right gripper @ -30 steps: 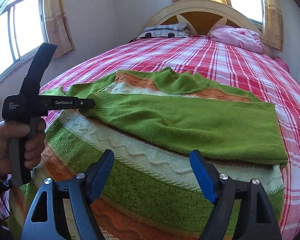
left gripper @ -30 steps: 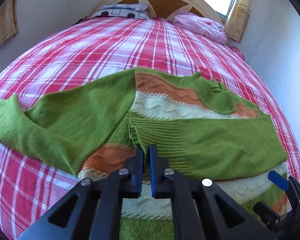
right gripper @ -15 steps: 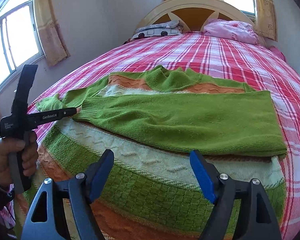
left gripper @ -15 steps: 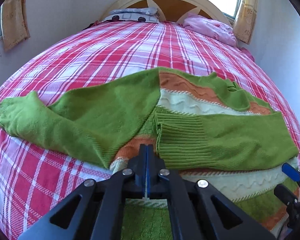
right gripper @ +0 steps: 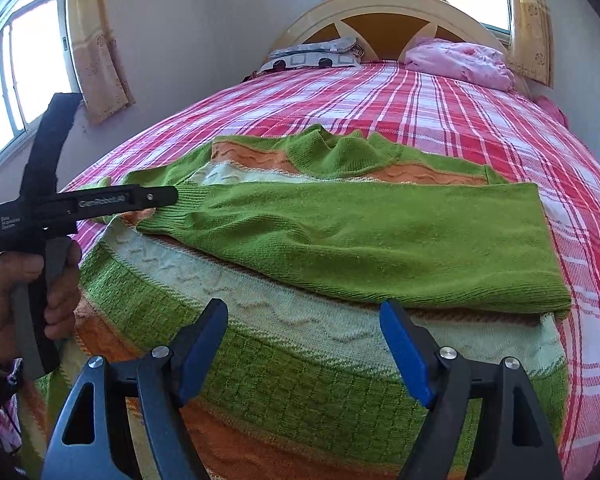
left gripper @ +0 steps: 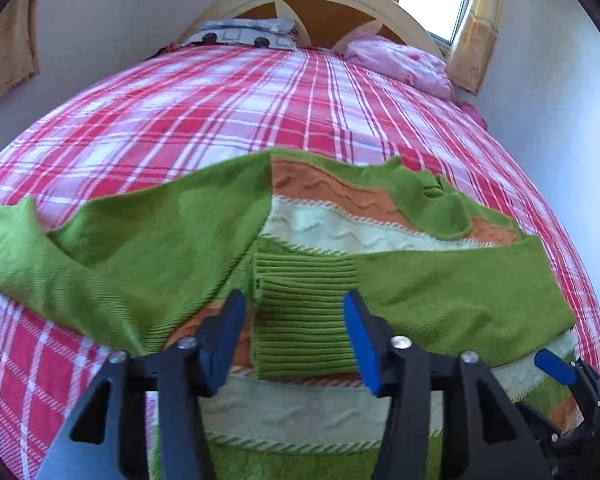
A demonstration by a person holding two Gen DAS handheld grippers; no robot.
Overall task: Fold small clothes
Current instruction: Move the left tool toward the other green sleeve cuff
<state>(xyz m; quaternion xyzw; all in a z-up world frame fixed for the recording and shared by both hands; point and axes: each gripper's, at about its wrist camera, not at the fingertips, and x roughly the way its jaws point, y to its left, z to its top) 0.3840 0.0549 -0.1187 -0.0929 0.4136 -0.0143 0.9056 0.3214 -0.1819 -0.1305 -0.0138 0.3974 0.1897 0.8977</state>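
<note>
Plaid bed [left gripper: 260, 112] beneath sweater [left gripper: 440, 304]

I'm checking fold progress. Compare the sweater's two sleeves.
The right sleeve lies folded flat across the sweater body, its ribbed cuff near the middle. The left sleeve is spread outward on the plaid bedspread, rumpled, not folded in. Both are plain green knit.
</note>
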